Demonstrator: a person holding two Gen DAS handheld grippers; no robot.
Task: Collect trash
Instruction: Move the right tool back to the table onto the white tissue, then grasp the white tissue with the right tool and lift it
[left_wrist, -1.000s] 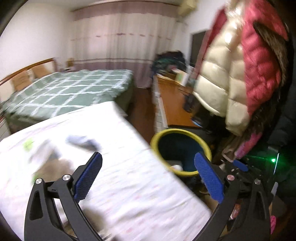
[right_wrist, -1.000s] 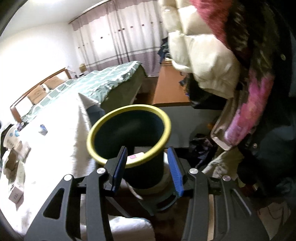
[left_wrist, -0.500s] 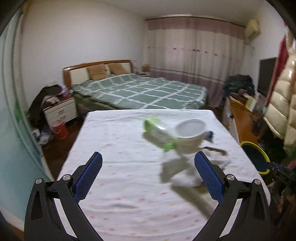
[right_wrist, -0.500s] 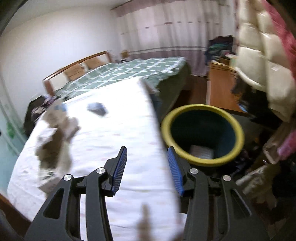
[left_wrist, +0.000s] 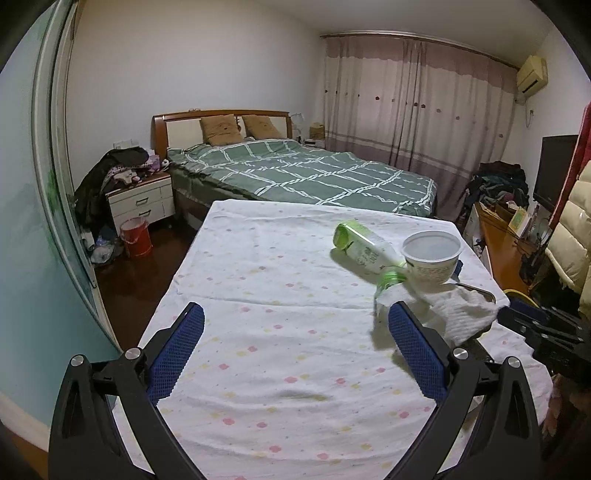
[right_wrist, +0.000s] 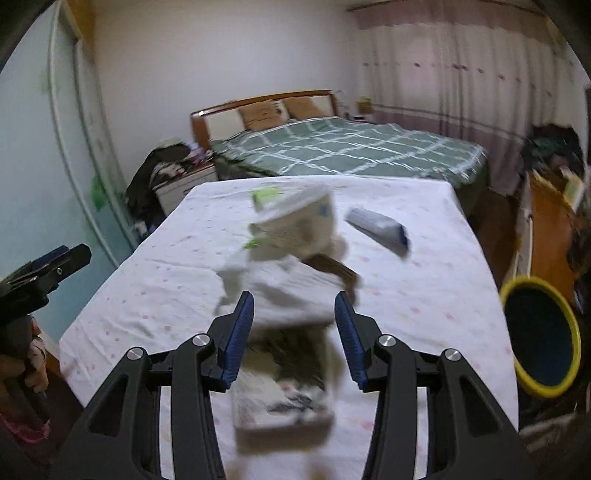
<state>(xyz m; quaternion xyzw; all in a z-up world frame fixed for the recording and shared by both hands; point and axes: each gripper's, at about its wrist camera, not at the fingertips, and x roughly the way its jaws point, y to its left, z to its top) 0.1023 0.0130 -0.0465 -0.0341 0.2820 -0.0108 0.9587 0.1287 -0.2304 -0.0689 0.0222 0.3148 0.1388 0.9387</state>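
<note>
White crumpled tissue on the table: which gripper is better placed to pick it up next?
Probably the right gripper: the white crumpled tissue lies just ahead between its open fingers. The left gripper faces bare tablecloth.

The black left gripper (left_wrist: 293, 345) with blue-padded fingers (left_wrist: 176, 353) hangs wide apart over a table draped in white dotted cloth (left_wrist: 258, 280) — nothing between them; beyond its right finger lie a tipped green-and-white plastic bottle (left_wrist: 364, 249), a white paper cup (left_wrist: 432, 258) upright beside it, and a crumpled white tissue (left_wrist: 460, 312)
</note>
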